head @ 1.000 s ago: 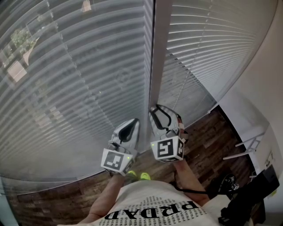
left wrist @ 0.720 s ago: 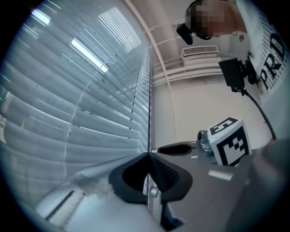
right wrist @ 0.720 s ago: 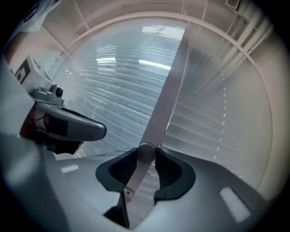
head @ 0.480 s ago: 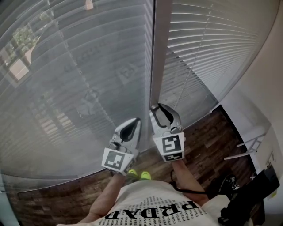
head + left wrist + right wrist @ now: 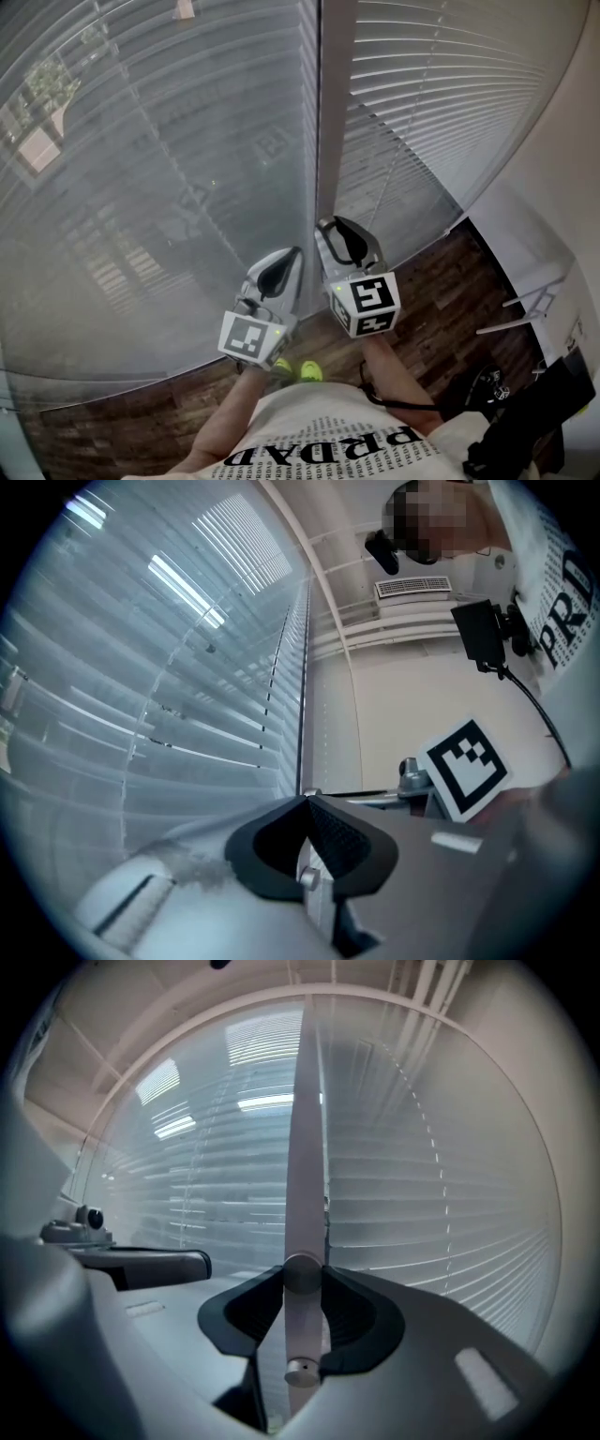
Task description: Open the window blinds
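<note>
Here, two window blinds hang side by side, the left blind (image 5: 141, 187) and the right blind (image 5: 450, 103), with one upright frame post (image 5: 336, 112) between them. Both reach down near the wooden floor (image 5: 441, 291). Greenery and a building show faintly through the left one's slats, while the right one's slats read as distinct pale lines.

Two grippers are held up near the foot of the post, just beside each other, each bearing one marker cube (image 5: 367, 302). The right gripper (image 5: 333, 225) is in front of the post. One pale rod (image 5: 305, 1147) runs up from its fingertips along the seam between the two blinds, and the fingers are clamped on the rod's lower end. The left gripper (image 5: 294, 255) sits before the inner edge of the left blind, its fingers pressed together tip to tip with nothing between them.

Two yellow-green shoe tips (image 5: 307, 373) show on the floor below the grippers.
</note>
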Demonstrator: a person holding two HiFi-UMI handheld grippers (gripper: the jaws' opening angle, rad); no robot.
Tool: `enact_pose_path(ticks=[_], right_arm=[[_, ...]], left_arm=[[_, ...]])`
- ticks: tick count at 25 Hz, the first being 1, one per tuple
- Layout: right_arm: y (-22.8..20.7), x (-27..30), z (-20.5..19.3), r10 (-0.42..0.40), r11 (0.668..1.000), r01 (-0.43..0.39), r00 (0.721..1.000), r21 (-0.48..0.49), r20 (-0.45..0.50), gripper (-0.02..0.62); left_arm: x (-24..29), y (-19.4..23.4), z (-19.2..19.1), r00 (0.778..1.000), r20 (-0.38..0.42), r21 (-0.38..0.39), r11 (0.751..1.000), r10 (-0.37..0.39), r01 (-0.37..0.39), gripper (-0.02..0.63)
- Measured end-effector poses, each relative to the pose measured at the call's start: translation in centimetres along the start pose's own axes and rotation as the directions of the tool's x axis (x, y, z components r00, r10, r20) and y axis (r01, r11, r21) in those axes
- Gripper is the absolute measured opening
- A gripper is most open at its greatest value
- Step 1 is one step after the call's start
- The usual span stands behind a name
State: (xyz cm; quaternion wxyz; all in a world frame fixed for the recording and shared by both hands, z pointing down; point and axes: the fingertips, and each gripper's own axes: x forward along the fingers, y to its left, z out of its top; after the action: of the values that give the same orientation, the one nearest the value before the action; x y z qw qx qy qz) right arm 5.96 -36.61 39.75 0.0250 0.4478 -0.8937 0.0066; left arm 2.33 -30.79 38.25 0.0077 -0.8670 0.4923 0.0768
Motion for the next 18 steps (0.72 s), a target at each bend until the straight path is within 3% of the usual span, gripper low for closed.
enact_pose_path(ticks=[5, 12, 14, 16, 18], right_arm=[[-0.2, 0.2, 0.1, 0.001, 0.998, -0.002, 1.0, 0.061, 0.008, 0.126], [-0.3, 0.3, -0.3, -0.003, 1.0, 0.003, 1.0, 0.021, -0.006, 0.127], [-0.3, 0.3, -0.4, 0.007, 0.999, -0.007, 1.0, -0.033, -0.022, 0.127], [-0.1, 0.1, -0.7, 0.012, 0.987, -0.023, 0.998, -0.159, -0.069, 0.13], [0.2, -0.2, -1.0, -0.003, 0.937, -0.038, 0.993, -0.347, -0.118, 0.141]], left_arm=[[0.1, 0.1, 0.3, 1.0, 0.003, -0.003, 1.0, -0.006, 0.006, -0.008], [0.0, 0.2, 0.4, 1.0, 0.017, -0.004, 1.0, -0.007, 0.007, -0.009], [0.0, 0.2, 0.5, 1.0, 0.02, -0.006, 1.0, -0.008, 0.008, -0.009], [-0.1, 0.2, 0.7, 1.0, 0.027, -0.011, 1.0, -0.005, 0.005, -0.009], [-0.2, 0.3, 0.8, 1.0, 0.031, -0.015, 1.0, -0.002, 0.002, -0.009]])
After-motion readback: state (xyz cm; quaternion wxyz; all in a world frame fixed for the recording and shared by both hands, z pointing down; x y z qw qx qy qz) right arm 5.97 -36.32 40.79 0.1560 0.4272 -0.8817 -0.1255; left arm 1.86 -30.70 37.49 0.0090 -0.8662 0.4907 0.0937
